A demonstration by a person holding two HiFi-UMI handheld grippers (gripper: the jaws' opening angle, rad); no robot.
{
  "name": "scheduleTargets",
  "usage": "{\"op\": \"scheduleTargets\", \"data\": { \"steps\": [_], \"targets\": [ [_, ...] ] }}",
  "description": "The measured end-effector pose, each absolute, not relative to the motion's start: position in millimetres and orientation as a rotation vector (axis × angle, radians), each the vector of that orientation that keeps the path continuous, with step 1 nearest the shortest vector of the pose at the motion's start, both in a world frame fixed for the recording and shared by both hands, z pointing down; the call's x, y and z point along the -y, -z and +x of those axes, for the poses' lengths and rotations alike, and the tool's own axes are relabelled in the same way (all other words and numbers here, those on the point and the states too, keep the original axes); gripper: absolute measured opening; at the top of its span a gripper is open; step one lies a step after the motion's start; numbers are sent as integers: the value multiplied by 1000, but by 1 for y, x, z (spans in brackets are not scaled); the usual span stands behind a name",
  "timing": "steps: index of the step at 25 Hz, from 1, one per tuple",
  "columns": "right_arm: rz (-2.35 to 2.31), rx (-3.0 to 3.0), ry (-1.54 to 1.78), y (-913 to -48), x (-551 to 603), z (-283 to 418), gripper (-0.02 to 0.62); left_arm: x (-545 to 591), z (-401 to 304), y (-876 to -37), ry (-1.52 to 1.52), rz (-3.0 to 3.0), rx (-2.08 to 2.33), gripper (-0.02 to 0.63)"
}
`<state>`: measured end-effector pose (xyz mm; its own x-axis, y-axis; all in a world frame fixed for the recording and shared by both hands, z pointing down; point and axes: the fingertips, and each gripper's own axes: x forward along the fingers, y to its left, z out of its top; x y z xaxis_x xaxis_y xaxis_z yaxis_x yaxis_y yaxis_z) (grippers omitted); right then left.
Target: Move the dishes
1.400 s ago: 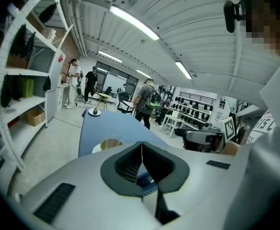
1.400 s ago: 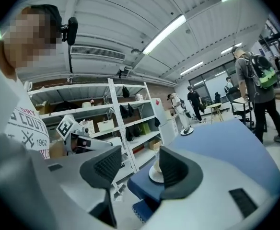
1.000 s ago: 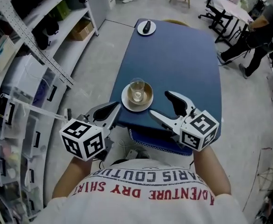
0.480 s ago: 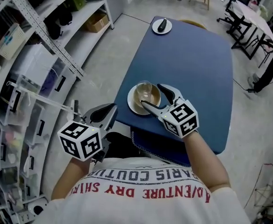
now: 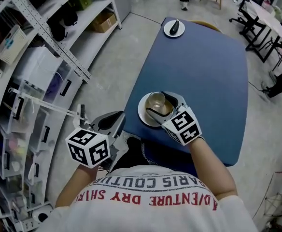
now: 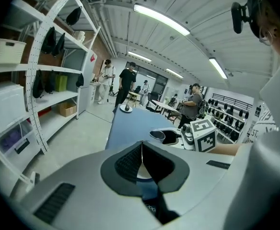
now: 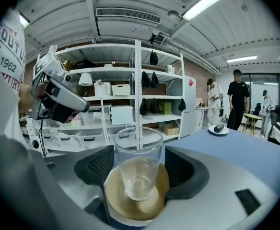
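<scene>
Jaws spread, now straddling clear glass tumbler [image 7: 138, 164] on white plate [image 5: 143, 114]: right gripper [image 5: 159, 105] just arrived, poised to pinch; left gripper [image 6: 142, 152] jaws pressed together, empty.

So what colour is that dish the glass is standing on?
Tan-brown with a white rim; the dish shows best in the right gripper view.
</scene>
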<state>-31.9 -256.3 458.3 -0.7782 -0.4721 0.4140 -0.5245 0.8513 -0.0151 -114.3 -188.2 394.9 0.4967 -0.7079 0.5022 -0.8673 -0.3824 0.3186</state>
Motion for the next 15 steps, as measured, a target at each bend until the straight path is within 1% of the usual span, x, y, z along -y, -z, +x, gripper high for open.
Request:
{"op": "scheduleTargets", "data": {
  "steps": [2, 6, 15],
  "targets": [
    [760, 2630, -216, -460, 258, -31, 334, 192, -118, -398, -398, 2196, 1276, 28],
    [783, 2640, -246, -462, 258, -34, 290, 207, -123, -403, -419, 2205, 1260, 28],
    [817, 2633, -259, -460, 259, -33, 288, 222, -114, -412, -448, 2233, 1156, 29]
  ]
}}
